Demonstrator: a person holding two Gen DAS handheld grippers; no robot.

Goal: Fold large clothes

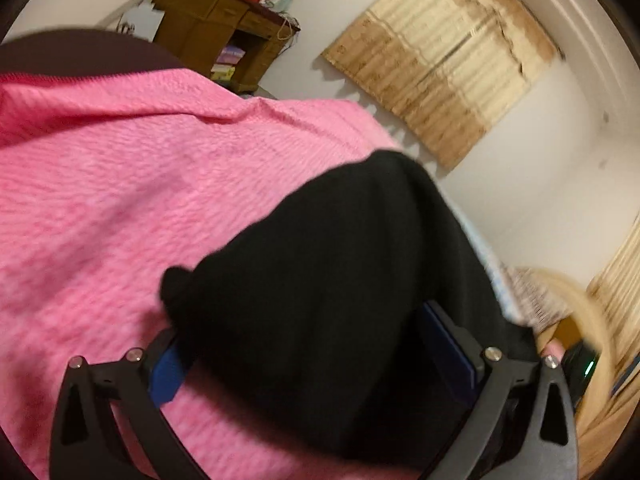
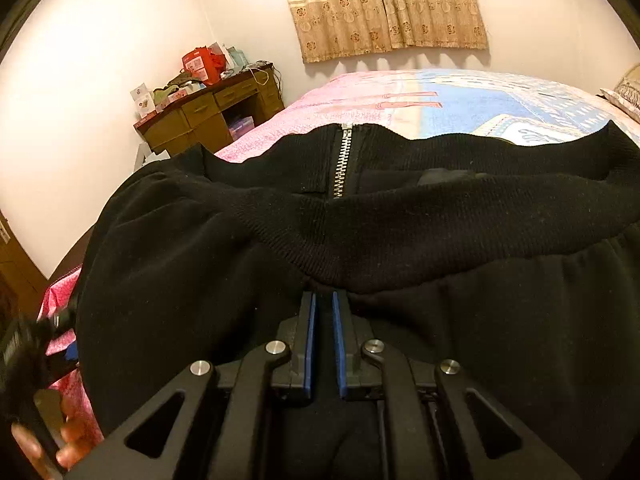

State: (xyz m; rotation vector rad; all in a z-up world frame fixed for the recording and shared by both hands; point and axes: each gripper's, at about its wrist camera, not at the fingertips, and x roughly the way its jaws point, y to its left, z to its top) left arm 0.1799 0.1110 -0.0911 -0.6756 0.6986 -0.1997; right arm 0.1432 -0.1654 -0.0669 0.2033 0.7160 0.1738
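A black zip-up jacket (image 2: 360, 232) lies on the bed, its ribbed hem and metal zipper (image 2: 342, 160) facing me in the right wrist view. My right gripper (image 2: 323, 300) is shut on the jacket's fabric just below the ribbed band. In the left wrist view a black part of the jacket (image 1: 340, 280) lies between the wide-apart blue pads of my left gripper (image 1: 320, 360), which is open. The view is tilted and blurred.
A pink bedspread (image 1: 120, 200) covers the bed; it is pink and blue in the right wrist view (image 2: 440, 100). A cluttered wooden desk (image 2: 212, 112) stands at the wall. Beige curtains (image 2: 384, 4) hang behind the bed. The person's hand (image 2: 52, 440) is at lower left.
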